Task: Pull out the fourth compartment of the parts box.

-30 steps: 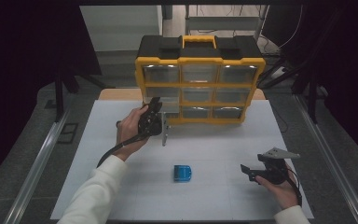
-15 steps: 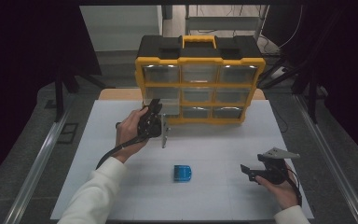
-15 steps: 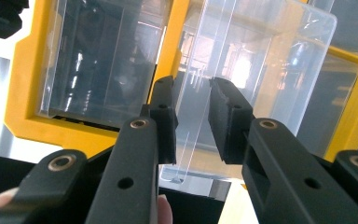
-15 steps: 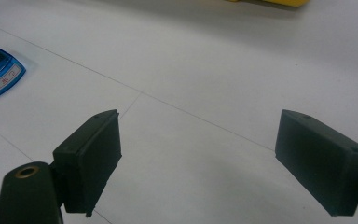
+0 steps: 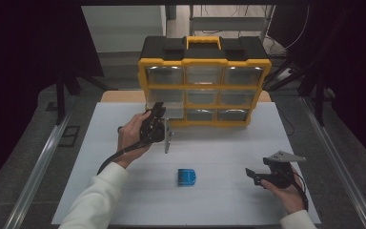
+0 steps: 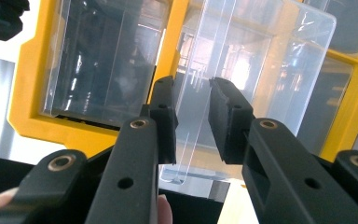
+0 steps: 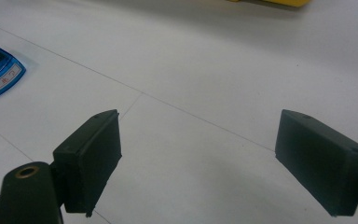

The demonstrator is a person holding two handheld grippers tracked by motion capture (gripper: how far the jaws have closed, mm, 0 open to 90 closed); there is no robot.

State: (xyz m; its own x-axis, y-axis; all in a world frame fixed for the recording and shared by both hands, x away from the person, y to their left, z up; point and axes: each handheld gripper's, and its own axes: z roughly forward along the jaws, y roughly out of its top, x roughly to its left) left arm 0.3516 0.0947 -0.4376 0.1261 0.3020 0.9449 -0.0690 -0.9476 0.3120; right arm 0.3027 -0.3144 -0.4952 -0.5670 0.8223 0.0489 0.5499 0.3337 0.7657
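At the left of the high view, the left gripper [image 5: 158, 125] has its fingers [image 6: 165, 116] closed on the front wall of a clear drawer [image 6: 242, 74], drawn partway out of the yellow organizer [image 5: 204, 81] at the back of the bench [image 5: 124, 200]. The hold looks thin: the smooth plastic could slip free, or a crooked pull could jam the drawer or drag the whole organizer forward. Mid-bench, a blue case [image 5: 187, 177] lies alone, well apart from both grippers. At the right, the right gripper [image 5: 262, 175] hovers low with its fingers [image 7: 91, 158] wide apart and empty.
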